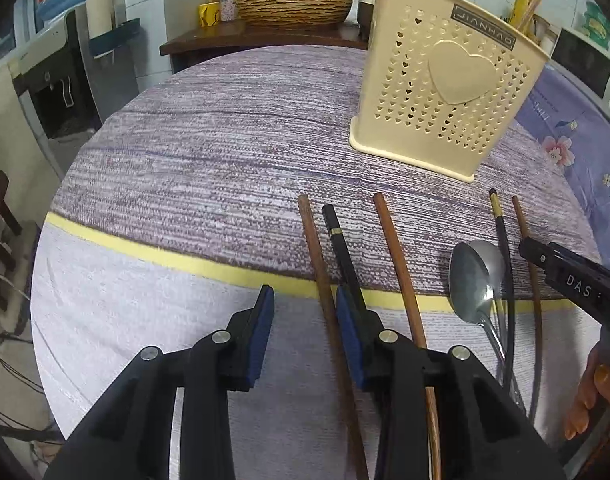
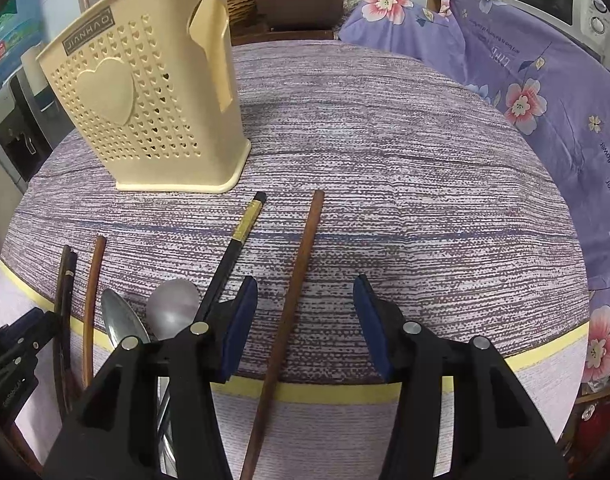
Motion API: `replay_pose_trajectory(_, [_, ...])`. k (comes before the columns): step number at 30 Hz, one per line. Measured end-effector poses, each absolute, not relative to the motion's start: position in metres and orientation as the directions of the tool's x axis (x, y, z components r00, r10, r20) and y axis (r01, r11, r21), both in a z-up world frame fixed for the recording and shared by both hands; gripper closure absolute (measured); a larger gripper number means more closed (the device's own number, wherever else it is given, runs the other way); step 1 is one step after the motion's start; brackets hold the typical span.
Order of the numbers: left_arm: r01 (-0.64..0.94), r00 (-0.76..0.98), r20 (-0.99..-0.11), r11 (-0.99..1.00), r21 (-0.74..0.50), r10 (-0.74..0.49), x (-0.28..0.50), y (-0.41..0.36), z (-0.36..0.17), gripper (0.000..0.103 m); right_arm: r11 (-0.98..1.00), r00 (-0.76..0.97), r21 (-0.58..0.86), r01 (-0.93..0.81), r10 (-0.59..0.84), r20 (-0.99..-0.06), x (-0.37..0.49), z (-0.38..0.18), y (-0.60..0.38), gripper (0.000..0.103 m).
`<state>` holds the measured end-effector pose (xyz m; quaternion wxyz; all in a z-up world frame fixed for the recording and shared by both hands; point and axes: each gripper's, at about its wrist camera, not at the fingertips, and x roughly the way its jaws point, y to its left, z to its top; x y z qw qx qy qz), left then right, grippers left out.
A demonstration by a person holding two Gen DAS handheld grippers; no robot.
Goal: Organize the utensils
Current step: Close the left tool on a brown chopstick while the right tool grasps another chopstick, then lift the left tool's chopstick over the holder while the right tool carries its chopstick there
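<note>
Left hand-held gripper [image 1: 305, 312]: jaws are being held apart over the desk; a brown wooden chopstick [image 1: 325, 292] is lying in the gap, just beside the right pad, and no pressing on it can be made out.
Right hand-held gripper [image 2: 305, 312]: jaws are being held wide; another brown chopstick [image 2: 293, 284] is lying between the pads, clear of both. Nothing is being gripped.
Pads: blue foam facings are being carried on black plastic fingers with round silver pins.
Holder [image 1: 445, 92]: a cream plastic utensil caddy is standing upright on the desk beyond the utensils, pierced with small heart holes, with a raised heart on its face.
Writing: "JIANHAO" is being read on the caddy's dark plate; "DAS" is showing on the right gripper's body in the left view; "LIFE" and "is a flower" are showing on the purple floral cloth [image 2: 545, 92].
Utensils: black chopsticks with gold bands [image 2: 245, 228] and brown wooden ones are lying side by side; two steel spoons [image 1: 471, 280] are lying overlapped between them.
Desk [image 1: 185, 168]: round, being covered by a woven purple-grey cloth with a yellow stripe.
Hand [image 1: 593, 392]: fingers are being seen at the right edge on the right gripper's handle.
</note>
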<state>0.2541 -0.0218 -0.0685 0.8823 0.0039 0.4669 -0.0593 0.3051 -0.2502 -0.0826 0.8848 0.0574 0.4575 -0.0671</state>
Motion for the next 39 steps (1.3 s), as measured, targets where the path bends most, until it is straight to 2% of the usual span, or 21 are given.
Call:
replay_pose_trajectory(10, [0.106, 0.552, -0.831, 0.994, -0.016, -0.072, 0.289, -0.026, -0.067, 0.079, 0.975, 0.569, 0.033, 0.221, -0.101, -0.816, 0.329, -0.085, -0.253, 0.07])
replay_pose_trajectory(15, [0.094, 0.559, -0.827, 0.996, -0.008, -0.059, 0.292, -0.025, -0.067, 0.093, 0.974, 0.575, 0.01, 0.224, -0.124, -0.809, 0.341, -0.086, -0.249, 0.09])
replay_pose_trajectory(17, [0.092, 0.561, -0.826, 0.996, -0.01, -0.06, 0.293, -0.025, -0.067, 0.093, 0.974, 0.578, 0.006, 0.225, -0.129, -0.806, 0.344, -0.086, -0.248, 0.093])
replay_pose_trajectory(30, [0.097, 0.571, -0.816, 0.995, -0.037, -0.086, 0.295, -0.022, -0.065, 0.094, 0.973, 0.61, 0.069, 0.218, -0.081, -0.788, 0.339, -0.079, -0.259, 0.094])
replay_pose_trajectory(34, [0.108, 0.592, -0.797, 0.992, -0.07, -0.121, 0.292, -0.018, -0.056, 0.094, 0.972, 0.665, 0.151, 0.179, -0.006, -0.747, 0.327, -0.062, -0.267, 0.094])
replay_pose_trajectory(39, [0.12, 0.658, -0.733, 0.985, -0.124, -0.172, 0.283, -0.002, -0.015, 0.095, 0.959, 0.752, 0.256, 0.121, 0.08, -0.655, 0.303, -0.028, -0.284, 0.095])
